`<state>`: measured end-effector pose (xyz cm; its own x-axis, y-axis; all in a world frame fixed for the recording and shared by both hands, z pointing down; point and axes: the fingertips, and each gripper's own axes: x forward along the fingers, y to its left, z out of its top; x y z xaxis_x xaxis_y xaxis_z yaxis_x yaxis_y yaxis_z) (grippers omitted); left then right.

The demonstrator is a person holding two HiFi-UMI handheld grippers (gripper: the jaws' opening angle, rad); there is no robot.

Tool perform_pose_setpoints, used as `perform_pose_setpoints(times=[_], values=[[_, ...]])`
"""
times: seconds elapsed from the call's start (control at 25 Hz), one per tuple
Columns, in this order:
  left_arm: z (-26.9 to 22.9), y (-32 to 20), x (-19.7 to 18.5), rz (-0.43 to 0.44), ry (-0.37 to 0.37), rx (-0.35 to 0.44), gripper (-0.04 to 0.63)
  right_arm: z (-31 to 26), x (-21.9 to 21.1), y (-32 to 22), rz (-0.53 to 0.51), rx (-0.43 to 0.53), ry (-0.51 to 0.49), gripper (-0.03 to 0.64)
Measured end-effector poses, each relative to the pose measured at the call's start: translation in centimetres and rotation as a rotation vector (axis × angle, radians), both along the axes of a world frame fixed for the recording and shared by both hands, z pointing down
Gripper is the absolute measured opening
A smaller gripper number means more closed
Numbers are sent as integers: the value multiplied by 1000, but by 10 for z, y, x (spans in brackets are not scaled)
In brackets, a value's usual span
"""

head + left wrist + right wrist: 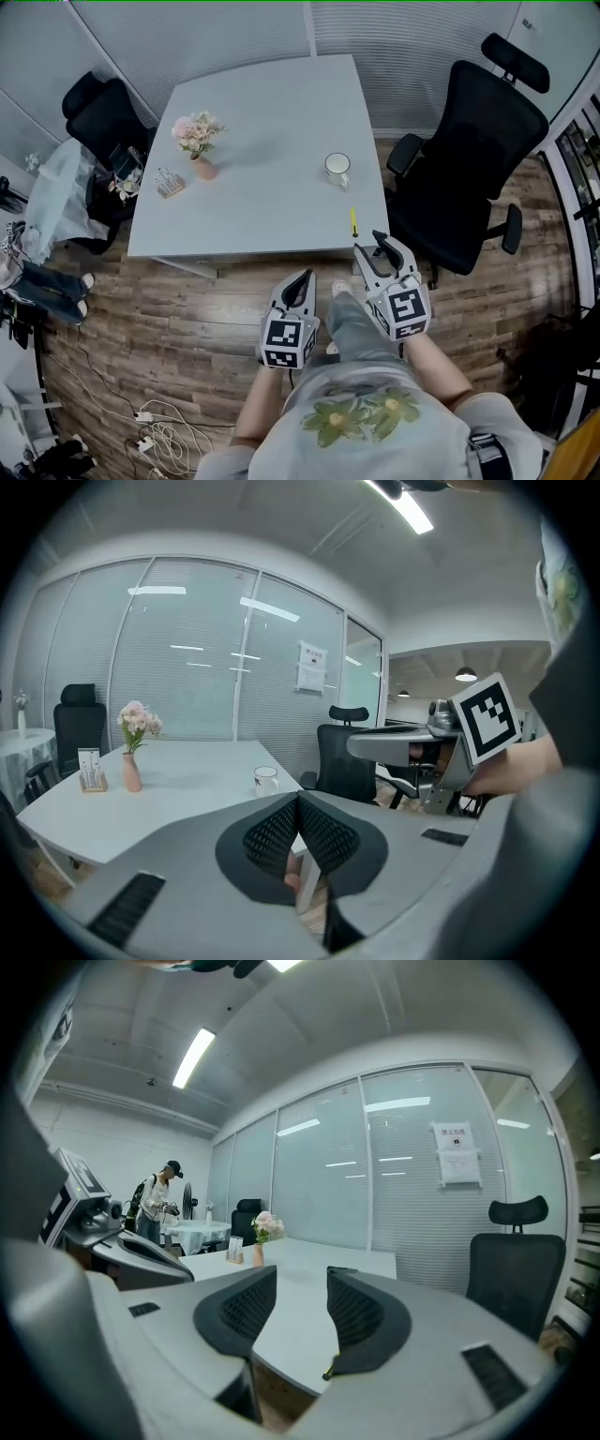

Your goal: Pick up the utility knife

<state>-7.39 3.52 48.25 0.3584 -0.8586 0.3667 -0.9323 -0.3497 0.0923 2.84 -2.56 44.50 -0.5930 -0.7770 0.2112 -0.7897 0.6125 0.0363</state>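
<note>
Head view: utility knife; right gripper view: claw apart.

Pale table, standing on wood-plank floor. Bears a vase of flowers with a small card stand just beside it at left, and a white mug at right. Also bears a yellow utility knife near the front right edge.

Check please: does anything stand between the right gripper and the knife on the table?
Nothing visible does. The knife lies bare near the front edge of the table, just ahead of the right gripper, whose fingers are open and empty. The mug stands farther back, beyond the knife.
</note>
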Motion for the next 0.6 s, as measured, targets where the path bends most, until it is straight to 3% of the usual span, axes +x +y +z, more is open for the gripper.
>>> perform_pose_setpoints(times=[0.28, 0.6], values=[[-17, -56, -16, -19, -18, 35, 3, -11, -5, -56, 9, 20, -15, 175], [-3, -93, -18, -21, -2, -2, 3, 12, -11, -102, 32, -36, -5, 175]])
